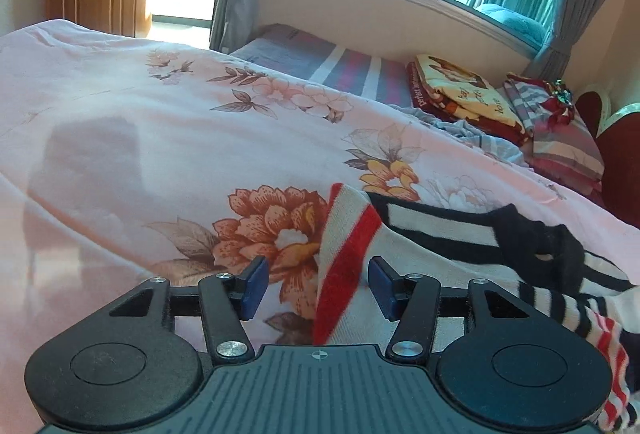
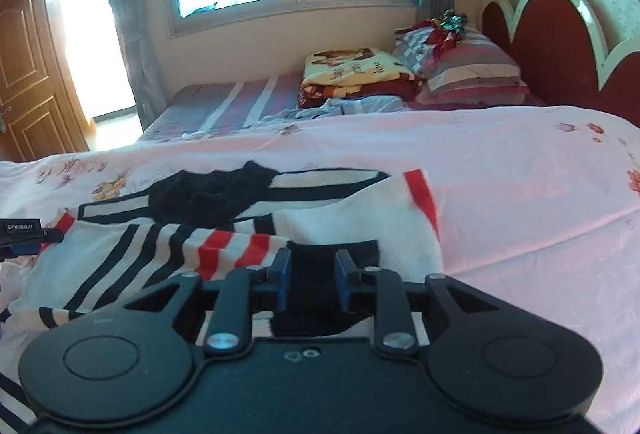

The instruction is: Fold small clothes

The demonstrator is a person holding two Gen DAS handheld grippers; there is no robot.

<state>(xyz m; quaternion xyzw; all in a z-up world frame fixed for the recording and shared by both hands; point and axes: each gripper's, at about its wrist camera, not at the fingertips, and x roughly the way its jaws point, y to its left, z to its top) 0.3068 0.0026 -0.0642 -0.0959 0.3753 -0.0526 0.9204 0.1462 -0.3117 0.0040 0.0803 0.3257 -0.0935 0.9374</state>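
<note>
Striped sweater [image 2: 160,254] on the bed [image 2: 520,194]
White knit, black and red bands, rumpled; left claw [image 1: 316,288] and right claw [image 2: 310,280] both gape over it.

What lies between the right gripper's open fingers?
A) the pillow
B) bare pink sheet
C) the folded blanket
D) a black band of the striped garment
D: in the right wrist view the right gripper stands open over a black band of the striped garment.
</note>
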